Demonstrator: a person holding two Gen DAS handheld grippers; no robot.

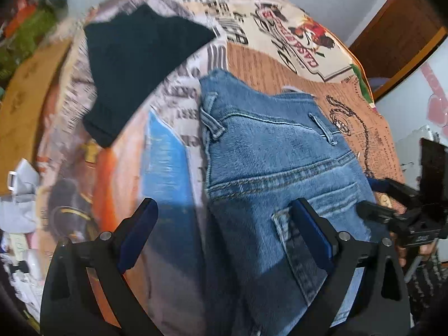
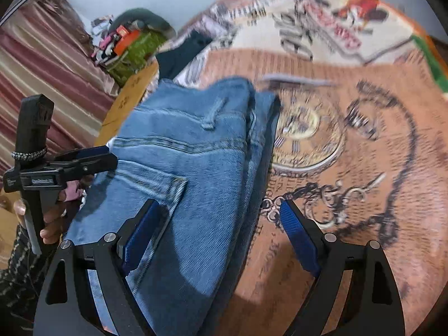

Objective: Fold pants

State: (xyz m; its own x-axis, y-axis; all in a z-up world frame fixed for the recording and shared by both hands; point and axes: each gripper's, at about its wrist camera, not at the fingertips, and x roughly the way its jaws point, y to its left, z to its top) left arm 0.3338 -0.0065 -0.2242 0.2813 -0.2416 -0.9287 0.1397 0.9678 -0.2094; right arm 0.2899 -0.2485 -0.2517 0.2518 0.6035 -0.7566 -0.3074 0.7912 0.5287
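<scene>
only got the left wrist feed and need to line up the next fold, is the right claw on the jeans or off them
Observer: The right claw is open and grips nothing. It straddles the right edge of the jeans, one finger over the back pocket, the other over the printed cloth.
Operator: is that edge a single layer or already doubled
Observer: Doubled. Stacked denim layers show along that edge, next to the pocket watch print.
</scene>
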